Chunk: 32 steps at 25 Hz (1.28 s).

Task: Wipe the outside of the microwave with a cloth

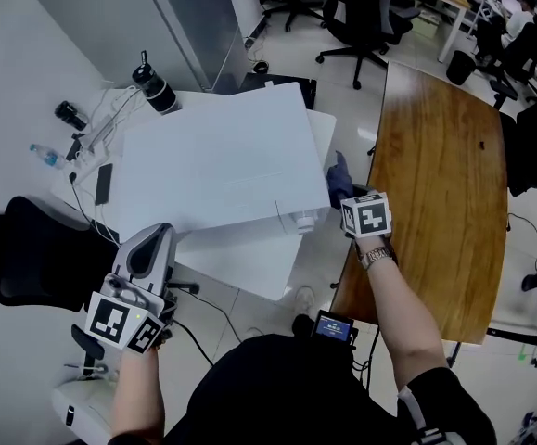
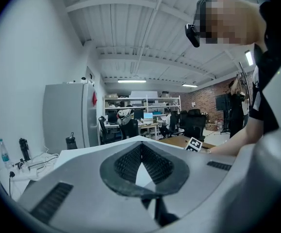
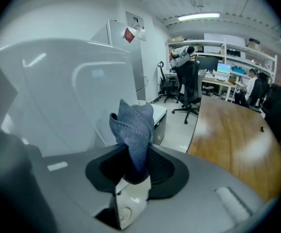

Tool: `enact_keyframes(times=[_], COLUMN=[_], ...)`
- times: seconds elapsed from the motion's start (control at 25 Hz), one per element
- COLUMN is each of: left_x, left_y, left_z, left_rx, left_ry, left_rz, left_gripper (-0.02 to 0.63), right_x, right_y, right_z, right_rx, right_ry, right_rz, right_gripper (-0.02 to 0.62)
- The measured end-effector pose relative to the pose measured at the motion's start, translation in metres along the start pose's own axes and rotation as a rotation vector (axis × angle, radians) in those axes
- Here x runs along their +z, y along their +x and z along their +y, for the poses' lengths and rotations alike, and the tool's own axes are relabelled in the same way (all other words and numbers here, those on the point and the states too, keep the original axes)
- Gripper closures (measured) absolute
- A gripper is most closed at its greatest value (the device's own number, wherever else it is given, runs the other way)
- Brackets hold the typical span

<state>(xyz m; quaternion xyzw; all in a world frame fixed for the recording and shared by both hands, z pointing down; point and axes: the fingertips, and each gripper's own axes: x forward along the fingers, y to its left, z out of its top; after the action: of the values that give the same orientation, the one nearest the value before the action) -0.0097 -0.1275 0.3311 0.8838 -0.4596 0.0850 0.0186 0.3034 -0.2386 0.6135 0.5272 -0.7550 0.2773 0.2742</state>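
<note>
The right gripper (image 3: 133, 165) has its jaws clamped on a blue cloth (image 3: 133, 128), which stands bunched up between the pads and sticks out past their tips. The cloth sits just beside the right side of the white microwave (image 1: 212, 165), near its front corner. The left gripper (image 2: 141, 152), in front of the microwave's left corner, has its jaws pressed together with nothing between them.

A white microwave (image 1: 212, 160) sat on a white surface (image 1: 240, 265), with a black bottle (image 1: 155, 89) behind it. The right gripper (image 1: 350, 200) pointed in from the wooden table's (image 1: 444, 174) side, a blue cloth (image 1: 338, 176) protruding from it just beside the microwave's right wall. The left gripper (image 1: 154, 241) hovered near the microwave's left front corner
</note>
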Motion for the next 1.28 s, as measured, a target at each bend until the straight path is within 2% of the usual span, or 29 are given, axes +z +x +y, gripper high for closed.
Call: enact_keyframes(times=[0.36, 0.68, 0.92, 1.28], left_x=[-0.021, -0.036, -0.045, -0.060], left_y=[-0.037, -0.078, -0.114, -0.181], left_z=[0.007, 0.012, 0.018, 0.040], left_rx=[-0.064, -0.115, -0.118, -0.060], left_ry=[-0.050, -0.081, -0.090, -0.078], left_rz=[-0.050, -0.077, -0.090, -0.082], left_gripper=[0.601, 0.601, 0.601, 0.601], right_x=[-0.016, -0.033, -0.029, -0.021], right_y=[-0.090, -0.157, -0.172, -0.150], right_z=[0.027, 0.096, 0.171, 0.305], right_rx=[-0.117, -0.154, -0.086, 0.105], right_ry=[0.007, -0.015, -0.059, -0.191], right_rz=[-0.078, -0.165, -0.229, -0.273], right_gripper=[0.494, 0.494, 0.492, 0.492])
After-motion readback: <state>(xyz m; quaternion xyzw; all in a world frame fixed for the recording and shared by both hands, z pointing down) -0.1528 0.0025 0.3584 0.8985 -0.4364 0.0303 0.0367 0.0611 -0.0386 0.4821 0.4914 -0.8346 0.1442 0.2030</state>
